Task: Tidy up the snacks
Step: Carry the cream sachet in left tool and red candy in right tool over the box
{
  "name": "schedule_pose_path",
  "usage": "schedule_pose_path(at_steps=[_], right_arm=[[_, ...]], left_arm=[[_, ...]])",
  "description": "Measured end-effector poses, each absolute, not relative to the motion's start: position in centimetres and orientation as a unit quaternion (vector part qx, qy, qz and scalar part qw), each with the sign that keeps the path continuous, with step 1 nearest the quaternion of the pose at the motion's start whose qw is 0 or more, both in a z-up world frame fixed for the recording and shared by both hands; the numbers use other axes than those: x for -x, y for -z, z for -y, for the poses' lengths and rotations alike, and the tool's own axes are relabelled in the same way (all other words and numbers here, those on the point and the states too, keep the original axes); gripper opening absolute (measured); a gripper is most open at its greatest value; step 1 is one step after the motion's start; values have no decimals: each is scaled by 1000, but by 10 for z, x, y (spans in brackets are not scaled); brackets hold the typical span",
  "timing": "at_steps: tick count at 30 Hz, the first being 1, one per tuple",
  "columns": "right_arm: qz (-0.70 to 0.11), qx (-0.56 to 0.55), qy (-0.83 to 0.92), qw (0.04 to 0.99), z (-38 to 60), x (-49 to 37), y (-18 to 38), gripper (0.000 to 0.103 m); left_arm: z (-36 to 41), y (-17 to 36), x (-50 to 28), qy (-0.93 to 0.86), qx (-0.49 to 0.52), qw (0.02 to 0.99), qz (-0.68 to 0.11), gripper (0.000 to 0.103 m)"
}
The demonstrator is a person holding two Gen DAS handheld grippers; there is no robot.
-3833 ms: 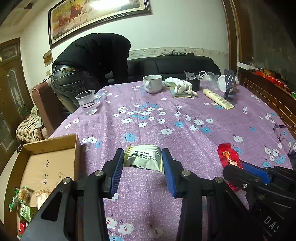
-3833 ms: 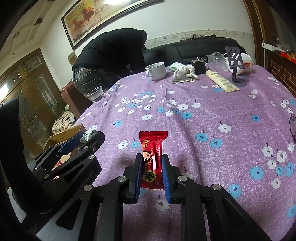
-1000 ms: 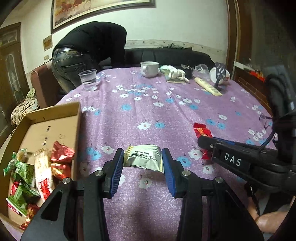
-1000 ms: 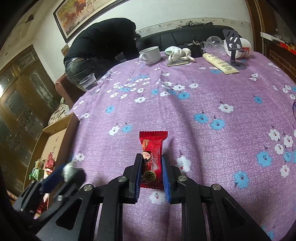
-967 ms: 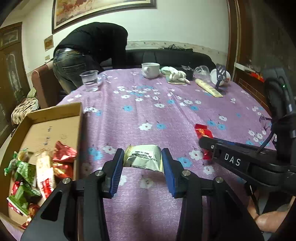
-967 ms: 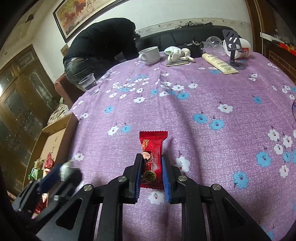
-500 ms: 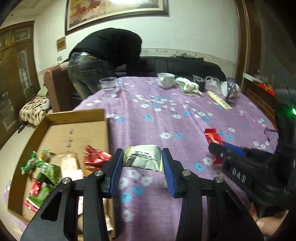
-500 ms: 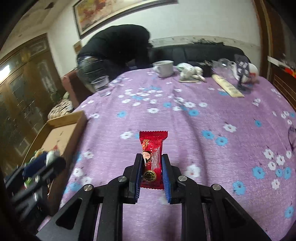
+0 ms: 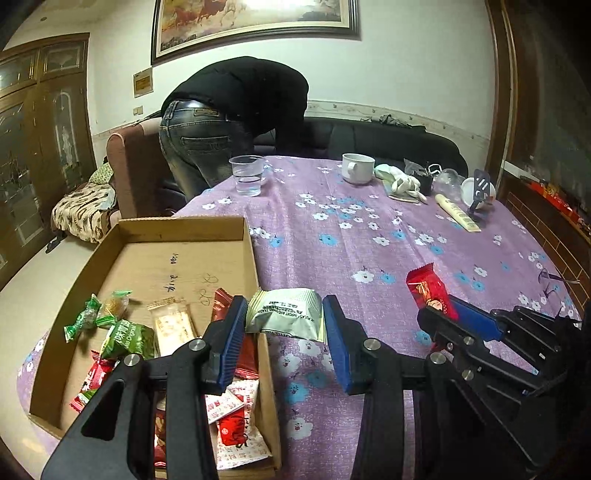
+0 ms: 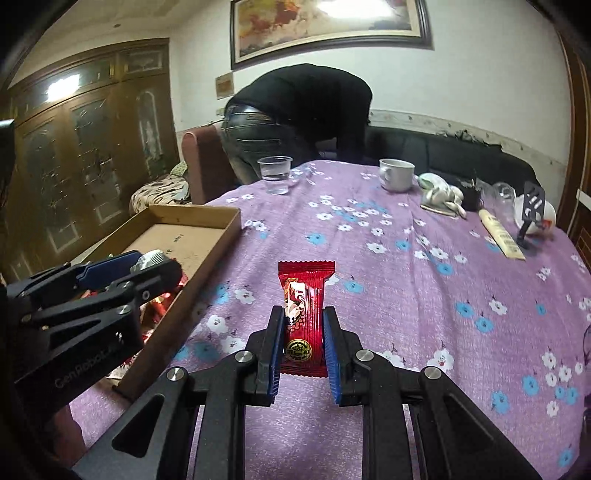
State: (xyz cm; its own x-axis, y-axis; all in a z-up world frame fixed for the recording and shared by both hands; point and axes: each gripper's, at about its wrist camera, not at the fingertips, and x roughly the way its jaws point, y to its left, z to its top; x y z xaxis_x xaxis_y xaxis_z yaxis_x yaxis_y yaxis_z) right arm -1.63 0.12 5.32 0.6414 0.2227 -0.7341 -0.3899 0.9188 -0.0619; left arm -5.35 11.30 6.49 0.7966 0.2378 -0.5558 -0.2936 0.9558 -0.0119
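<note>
While the left gripper [image 9: 284, 328] grips the pale packet [image 9: 285, 314] at the box [image 9: 184, 225] rim, ease it further over the box before opening its jaws; the right gripper [image 10: 303, 341] clamps the red bar [image 10: 303, 306] above the surface [image 10: 406, 277], box to its left.

a lived-in home sitting room. a framed painting [image 9: 255, 22] hangs on the white wall at 12 o'clock, a black sofa [image 9: 388, 142] runs beneath it, and a carved wooden cabinet [image 10: 92, 147] with glass doors stands at 9 o'clock. the table [image 10: 406, 280] wears a purple flowered cloth, with a white mug [image 9: 357, 168] and a plastic cup [image 9: 246, 180] at its far end.
</note>
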Motion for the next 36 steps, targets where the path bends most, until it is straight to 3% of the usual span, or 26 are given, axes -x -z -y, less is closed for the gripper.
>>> schedule_pose_path(at_steps=[20, 36], right_arm=[[-367, 152, -191, 898, -23, 30, -52, 20], [-416, 107, -235, 872, -50, 33, -55, 20]], left_arm=[[-152, -64, 79, -168, 70, 943, -278, 40], [-198, -55, 96, -199, 106, 932, -282, 40]])
